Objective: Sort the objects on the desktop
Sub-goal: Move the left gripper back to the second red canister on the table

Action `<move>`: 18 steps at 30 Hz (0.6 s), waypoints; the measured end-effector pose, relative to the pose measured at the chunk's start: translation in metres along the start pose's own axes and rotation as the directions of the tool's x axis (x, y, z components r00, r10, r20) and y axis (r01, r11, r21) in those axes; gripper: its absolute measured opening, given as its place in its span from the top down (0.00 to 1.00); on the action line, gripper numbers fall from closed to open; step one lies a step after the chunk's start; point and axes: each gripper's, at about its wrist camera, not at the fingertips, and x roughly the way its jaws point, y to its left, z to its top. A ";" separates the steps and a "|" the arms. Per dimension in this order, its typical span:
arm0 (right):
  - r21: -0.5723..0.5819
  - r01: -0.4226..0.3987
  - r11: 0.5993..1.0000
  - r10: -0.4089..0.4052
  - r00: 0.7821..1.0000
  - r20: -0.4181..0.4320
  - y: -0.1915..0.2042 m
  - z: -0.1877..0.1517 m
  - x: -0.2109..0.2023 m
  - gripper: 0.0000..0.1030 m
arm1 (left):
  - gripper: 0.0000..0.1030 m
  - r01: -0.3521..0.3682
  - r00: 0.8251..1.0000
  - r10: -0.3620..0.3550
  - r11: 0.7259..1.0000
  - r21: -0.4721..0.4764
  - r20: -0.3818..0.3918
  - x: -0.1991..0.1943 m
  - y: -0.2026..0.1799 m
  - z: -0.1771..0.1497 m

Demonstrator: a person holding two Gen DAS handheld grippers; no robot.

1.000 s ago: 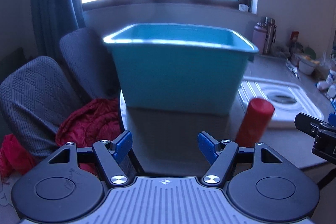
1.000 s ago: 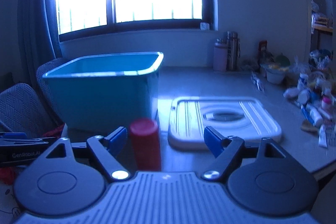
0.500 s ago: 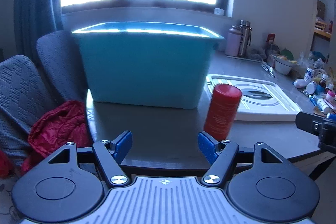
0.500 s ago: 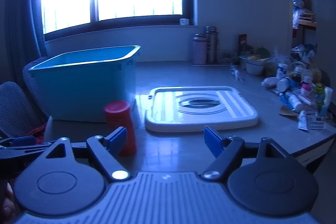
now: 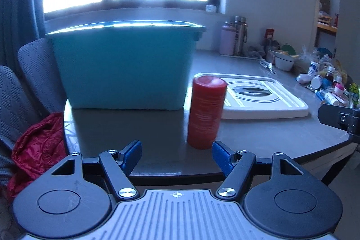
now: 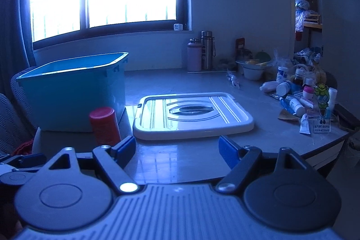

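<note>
The left gripper (image 5: pixel 176 155) is hovering at the near edge of the desk (image 5: pixel 258 134), its blue-padded jaws standing apart with nothing between them. The red cylindrical canister (image 5: pixel 207 111) is standing upright on the desk just beyond the right-hand pad, close to the front corner of the teal storage bin (image 5: pixel 121 66) and just beside the white bin lid (image 5: pixel 265 96) lying flat. The right gripper (image 6: pixel 176 151) is also holding its jaws apart and empty, facing the lid, with the canister (image 6: pixel 104 125) off to its left.

The step in hand is most likely the left gripper's approach to the canister, which probably belongs in the bin. To do it well, the gripper is needing to shift right so the canister sits centred between the pads instead of off the right one. The jaws look wide enough to take it. Closing around the middle of the body, with the pads level, is the safer choice, since a tall narrow canister will tip if nudged near its top. The heap of small bottles and tubes (image 6: pixel 299 96) at the far right is waiting well apart, so the right gripper is free to start there.
</note>
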 end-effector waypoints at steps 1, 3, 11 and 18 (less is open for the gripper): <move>0.001 0.001 1.000 -0.001 1.000 0.001 -0.001 -0.001 0.000 0.22 | 0.30 0.002 1.000 -0.002 1.000 0.004 0.002 0.001 -0.002 -0.001; 0.003 0.002 1.000 -0.002 1.000 0.002 -0.002 -0.004 0.000 0.22 | 0.30 0.006 1.000 -0.006 1.000 0.008 0.004 0.004 -0.005 -0.004; 0.009 0.012 1.000 -0.012 1.000 -0.007 -0.007 -0.015 0.001 0.22 | 0.30 0.013 0.999 -0.014 0.999 0.036 0.037 0.014 -0.011 -0.017; -0.018 0.035 0.999 -0.035 0.999 0.012 -0.009 -0.016 0.001 0.22 | 0.07 0.038 0.996 -0.042 0.998 0.056 0.081 0.033 -0.016 -0.020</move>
